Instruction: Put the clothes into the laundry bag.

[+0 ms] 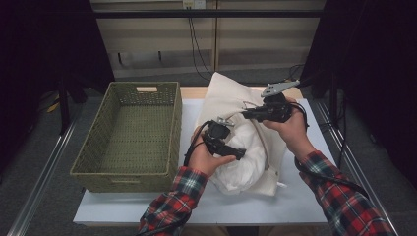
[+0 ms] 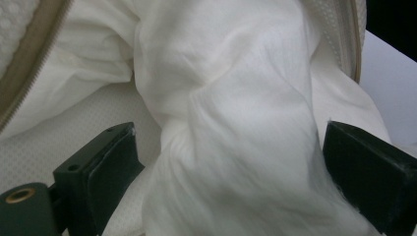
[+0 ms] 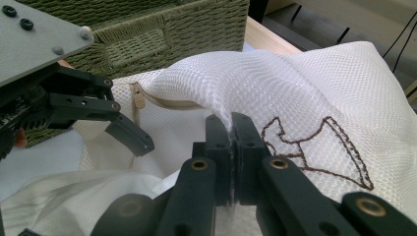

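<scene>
**White cloth partly stuffed into the mesh bag, the rest hanging out**

The work in hand looks like packing a white cloth point(image 1: 241, 164) into a zippered mesh laundry bag point(image 1: 231, 93) that lies on the bench point(image 1: 295, 196), just right of an empty woven basket point(image 1: 133, 132).

The right tool point(image 3: 231, 129) has its 2 jaws pressed together on the mesh at the bag's mouth, lifting that edge into a ridge so the opening stays up. In the right gripper view the zipper tape and its pull point(image 3: 139, 98) run just behind the pinched spot, and an embroidered brown outline point(image 3: 319, 147) shows on the bag's upper face.

The left tool point(image 2: 231, 167) has its jaws spread wide. In the left gripper view the bunched cloth point(image 2: 231, 123) stands between them, but neither pad presses on it; the cloth looks let go, not gripped. The zipper edge point(image 2: 29, 73) curves around either side of that view, so this part of the cloth sits inside the mouth.

Judged from this, the job is roughly midway. Done: the bag is open, held open, and a good share of the cloth is past the zipper. Left: in the high view a thick fold of cloth bulges out of the opening toward the person, beneath the left hand point(image 1: 206, 157). That remainder needs pushing in, then the zipper closing. The basket holds nothing so far; whether the bag is meant to end up there I cannot tell.
</scene>
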Demonstrator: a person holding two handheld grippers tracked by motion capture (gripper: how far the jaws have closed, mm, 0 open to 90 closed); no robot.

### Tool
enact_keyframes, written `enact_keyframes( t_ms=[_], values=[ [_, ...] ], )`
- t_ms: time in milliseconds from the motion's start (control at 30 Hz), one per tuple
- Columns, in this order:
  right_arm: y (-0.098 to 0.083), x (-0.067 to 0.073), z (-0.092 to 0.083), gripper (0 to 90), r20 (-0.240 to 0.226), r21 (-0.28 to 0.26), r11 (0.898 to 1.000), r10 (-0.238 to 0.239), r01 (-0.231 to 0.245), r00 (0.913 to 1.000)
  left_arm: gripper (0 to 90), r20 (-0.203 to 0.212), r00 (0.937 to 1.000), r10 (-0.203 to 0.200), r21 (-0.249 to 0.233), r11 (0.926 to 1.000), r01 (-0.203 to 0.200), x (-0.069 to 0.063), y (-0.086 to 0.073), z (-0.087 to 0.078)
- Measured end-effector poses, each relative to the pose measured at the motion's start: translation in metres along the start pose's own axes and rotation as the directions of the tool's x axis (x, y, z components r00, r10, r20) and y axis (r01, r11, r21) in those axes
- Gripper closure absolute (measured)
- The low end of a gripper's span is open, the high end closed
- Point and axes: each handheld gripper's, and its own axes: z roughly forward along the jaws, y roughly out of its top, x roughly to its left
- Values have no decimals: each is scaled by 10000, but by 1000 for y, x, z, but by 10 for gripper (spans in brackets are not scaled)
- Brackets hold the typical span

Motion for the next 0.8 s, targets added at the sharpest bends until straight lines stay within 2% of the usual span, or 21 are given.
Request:
enact_keyframes(
  t_ms=[33, 67, 200, 367, 500, 667, 800],
  values=[
    [0, 0, 0, 874, 2, 0, 10000, -18, 18, 10000, 71, 30, 9999, -119, -69, 9999, 119, -1, -2, 0],
    [0, 0, 1, 874, -8, 23, 10000, -36, 36, 10000, 71, 116, 9999, -6, -32, 10000, 6, 0, -3, -1],
    [-1, 0, 1, 873, -7, 48, 10000, -71, 71, 10000, 68, 258, 9997, 10, 71, 10000, -12, -4, -9, 2],
    [0, 0, 0, 873, -2, 82, 9999, -72, 72, 10000, 70, 355, 9991, -217, 177, 9996, 211, -5, -15, 11],
    [0, -1, -2, 873, 30, 79, 10000, -42, 41, 10000, 89, 741, 9964, -423, 365, 9985, 396, -6, -21, 24],
    [-2, -2, -3, 874, 52, 53, 10000, 0, 0, 10000, 251, 1200, 9901, -728, 479, 9966, 675, -10, -25, 32],
    [-3, -1, -5, 873, 73, 31, 10000, 2, -2, 10000, 438, 1324, 9893, -620, 612, 9966, 543, -10, -29, 36]
  ],
)
